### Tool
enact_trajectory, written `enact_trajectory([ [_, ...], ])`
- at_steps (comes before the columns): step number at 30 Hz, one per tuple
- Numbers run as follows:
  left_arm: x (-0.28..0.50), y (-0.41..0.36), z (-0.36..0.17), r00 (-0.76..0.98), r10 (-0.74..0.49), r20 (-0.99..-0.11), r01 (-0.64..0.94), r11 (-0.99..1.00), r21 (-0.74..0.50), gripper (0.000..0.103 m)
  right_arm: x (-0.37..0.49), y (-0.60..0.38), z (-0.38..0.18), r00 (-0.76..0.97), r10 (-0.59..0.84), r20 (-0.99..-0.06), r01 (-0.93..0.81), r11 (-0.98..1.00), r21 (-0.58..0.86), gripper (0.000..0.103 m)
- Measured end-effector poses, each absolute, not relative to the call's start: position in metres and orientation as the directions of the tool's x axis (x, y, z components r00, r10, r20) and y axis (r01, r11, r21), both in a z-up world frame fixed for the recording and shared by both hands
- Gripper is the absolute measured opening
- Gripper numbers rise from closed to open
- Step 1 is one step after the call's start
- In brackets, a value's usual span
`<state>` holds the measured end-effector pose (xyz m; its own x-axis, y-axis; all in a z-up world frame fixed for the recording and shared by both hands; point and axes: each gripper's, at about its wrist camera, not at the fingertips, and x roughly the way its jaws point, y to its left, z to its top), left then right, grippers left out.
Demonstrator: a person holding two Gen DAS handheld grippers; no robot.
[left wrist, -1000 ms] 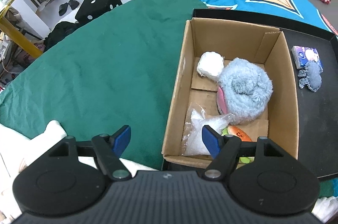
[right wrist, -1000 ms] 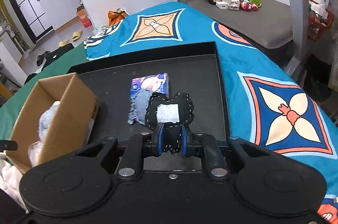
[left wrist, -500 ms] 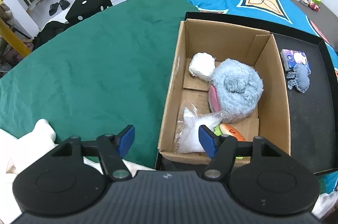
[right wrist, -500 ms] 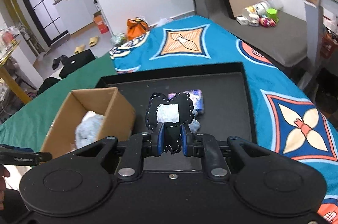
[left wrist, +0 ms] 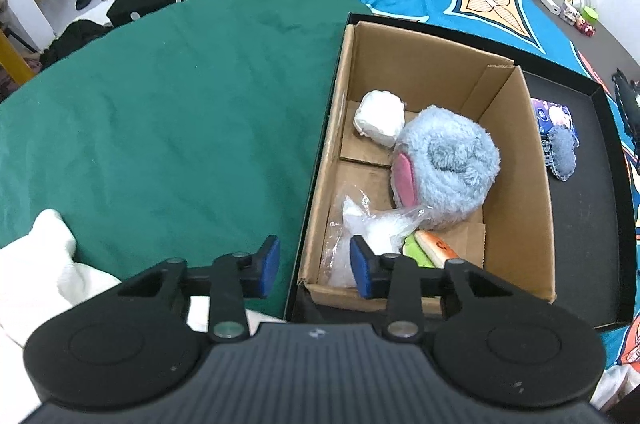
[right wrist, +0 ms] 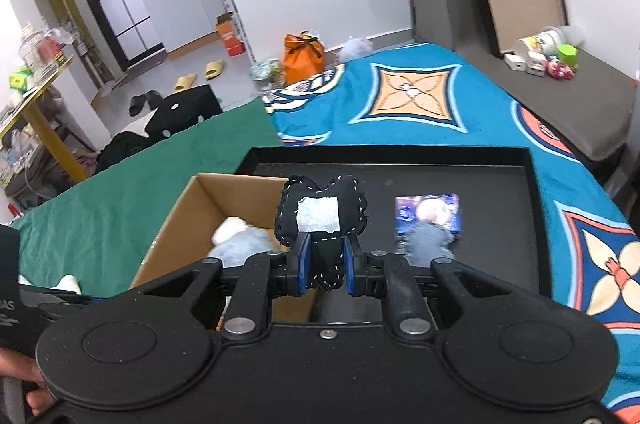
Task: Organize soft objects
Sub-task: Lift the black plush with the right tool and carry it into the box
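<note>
An open cardboard box (left wrist: 516, 159) stands in a black tray (left wrist: 580, 224). It holds a fluffy blue plush (left wrist: 448, 163), a white soft ball (left wrist: 380, 117), a clear plastic bag (left wrist: 368, 232) and an orange and green toy (left wrist: 436, 244). My left gripper (left wrist: 315, 270) hovers over the box's near left corner. Its jaws are closing, with the box wall in line between the pads but not pressed. My right gripper (right wrist: 324, 264) is shut on a black stitched soft toy (right wrist: 320, 220) with a white patch, held up near the box (right wrist: 188, 207).
On the tray floor (right wrist: 500, 175) right of the box lie a tissue pack (right wrist: 428, 214) and a grey denim soft piece (right wrist: 428, 242). A green cloth (left wrist: 160, 103) spreads left of the tray, with a white cloth (left wrist: 52, 264) nearby. A blue patterned blanket (right wrist: 440, 95) lies beyond.
The left jaws have narrowed, and the gripper has shifted toward the box's near left corner. The right gripper has risen and moved left toward the box with the black toy.
</note>
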<state>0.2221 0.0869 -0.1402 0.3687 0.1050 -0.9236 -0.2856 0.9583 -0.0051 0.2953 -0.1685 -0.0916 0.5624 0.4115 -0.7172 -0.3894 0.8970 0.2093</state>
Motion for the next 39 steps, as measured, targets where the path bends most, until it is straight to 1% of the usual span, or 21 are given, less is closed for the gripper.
enact_trajectory([
  [2, 0.222, 0.09, -0.144, 0.366, 0.099, -0.925, -0.29, 0.957, -0.012, 0.031, 0.295, -0.159, -0.091, 0.555, 0.418, -0.719, -0.403, 0.891, 0.207, 0.017],
  [4, 0.221, 0.094, -0.147, 0.366, 0.087, -0.927, -0.296, 0.955, -0.027, 0.026, 0.293, -0.147, -0.092, 0.547, 0.425, -0.722, -0.418, 0.885, 0.204, 0.018],
  [8, 0.219, 0.1, -0.153, 0.379, 0.058, -0.924, -0.299, 0.952, -0.063, 0.022, 0.291, -0.128, -0.095, 0.526, 0.434, -0.731, -0.448, 0.873, 0.196, 0.018],
  [13, 0.218, 0.11, -0.158, 0.391, 0.013, -0.92, -0.312, 0.943, -0.119, 0.015, 0.289, -0.1, -0.102, 0.49, 0.442, -0.751, -0.484, 0.855, 0.188, 0.018],
  [16, 0.216, 0.113, -0.159, 0.399, -0.01, -0.917, -0.311, 0.939, -0.146, 0.013, 0.288, -0.085, -0.105, 0.474, 0.449, -0.758, -0.502, 0.844, 0.186, 0.018],
  [24, 0.215, 0.119, -0.161, 0.403, -0.044, -0.914, -0.312, 0.932, -0.182, 0.013, 0.289, -0.053, -0.105, 0.447, 0.46, -0.767, -0.545, 0.82, 0.174, 0.018],
  [26, 0.215, 0.12, -0.16, 0.402, -0.05, -0.914, -0.313, 0.931, -0.188, 0.013, 0.288, -0.045, -0.103, 0.437, 0.474, -0.764, -0.562, 0.808, 0.18, 0.022],
  [27, 0.215, 0.12, -0.161, 0.402, -0.052, -0.914, -0.311, 0.931, -0.189, 0.013, 0.287, -0.041, -0.101, 0.428, 0.481, -0.765, -0.582, 0.794, 0.174, 0.027],
  [29, 0.215, 0.119, -0.16, 0.399, -0.053, -0.915, -0.308, 0.933, -0.188, 0.013, 0.283, -0.033, -0.1, 0.416, 0.473, -0.777, -0.614, 0.776, 0.144, 0.043],
  [39, 0.22, 0.118, -0.158, 0.37, -0.047, -0.928, -0.306, 0.937, -0.17, 0.013, 0.283, -0.069, -0.099, 0.422, 0.452, -0.785, -0.55, 0.817, 0.175, 0.043],
])
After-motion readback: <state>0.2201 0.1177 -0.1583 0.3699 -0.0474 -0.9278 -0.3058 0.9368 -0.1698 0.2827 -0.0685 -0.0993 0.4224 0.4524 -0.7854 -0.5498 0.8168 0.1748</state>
